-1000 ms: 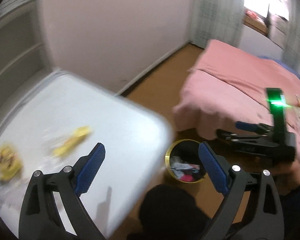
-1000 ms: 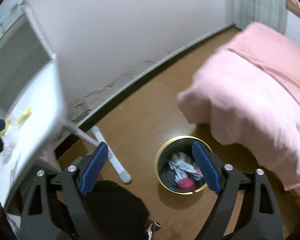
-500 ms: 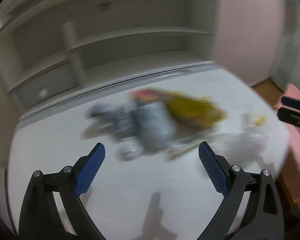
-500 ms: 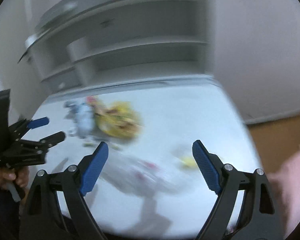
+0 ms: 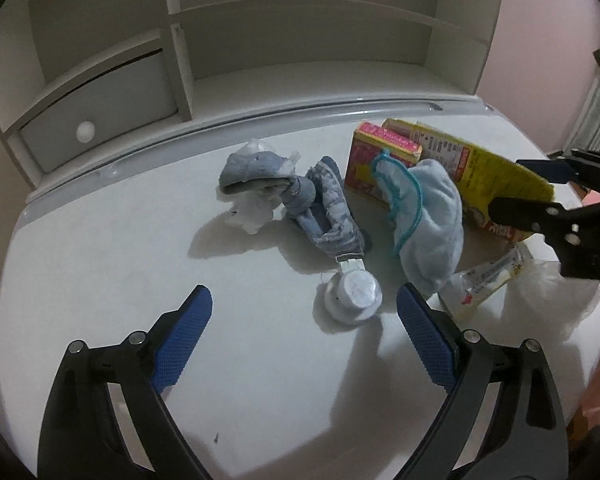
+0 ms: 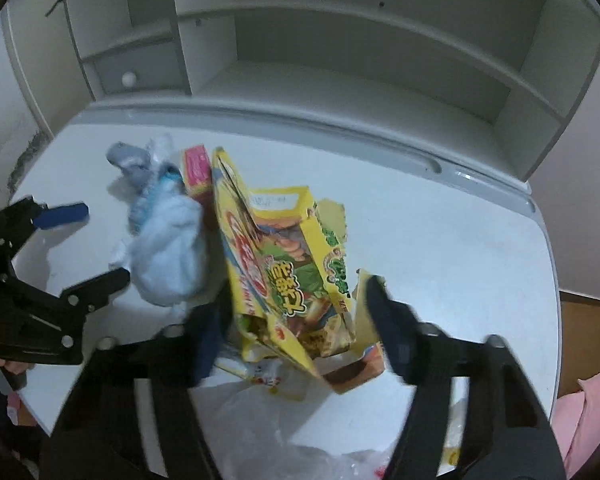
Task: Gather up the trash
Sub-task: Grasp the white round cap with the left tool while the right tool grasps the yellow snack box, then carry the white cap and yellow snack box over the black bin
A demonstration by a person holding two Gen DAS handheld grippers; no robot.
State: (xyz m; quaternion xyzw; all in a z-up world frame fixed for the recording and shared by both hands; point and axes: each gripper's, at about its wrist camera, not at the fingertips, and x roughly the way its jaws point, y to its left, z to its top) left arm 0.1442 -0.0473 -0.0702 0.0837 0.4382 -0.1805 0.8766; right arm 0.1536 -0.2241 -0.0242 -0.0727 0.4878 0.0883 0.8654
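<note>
On the white desk (image 5: 100, 280) lies a heap of trash: a torn yellow snack box (image 6: 292, 264), a pink box (image 5: 376, 160), a light blue cloth (image 5: 432, 220), blue-grey cloth (image 5: 312, 200), crumpled tissue (image 5: 248, 216) and a white cap (image 5: 352, 296). My right gripper (image 6: 296, 328) is closing, blurred, with the yellow box between its fingers; I cannot see the pads pressing it. It also shows in the left wrist view, right gripper (image 5: 540, 192) straddling the yellow box (image 5: 496, 172). My left gripper (image 5: 304, 316) hangs open and empty just in front of the cap.
White shelves with a small drawer (image 5: 96, 120) rise behind the desk. A clear plastic bag (image 6: 284, 420) and a wrapper (image 5: 488, 276) lie at the desk's near right. A pink bed (image 6: 580, 420) edges in beyond the desk. A hand (image 6: 12, 364) holds the left gripper (image 6: 84, 248).
Both grippers swung from the floor bin and bed to the desk. The right gripper's jaws have narrowed around the yellow box; the left gripper stays open and moved closer to the trash.
</note>
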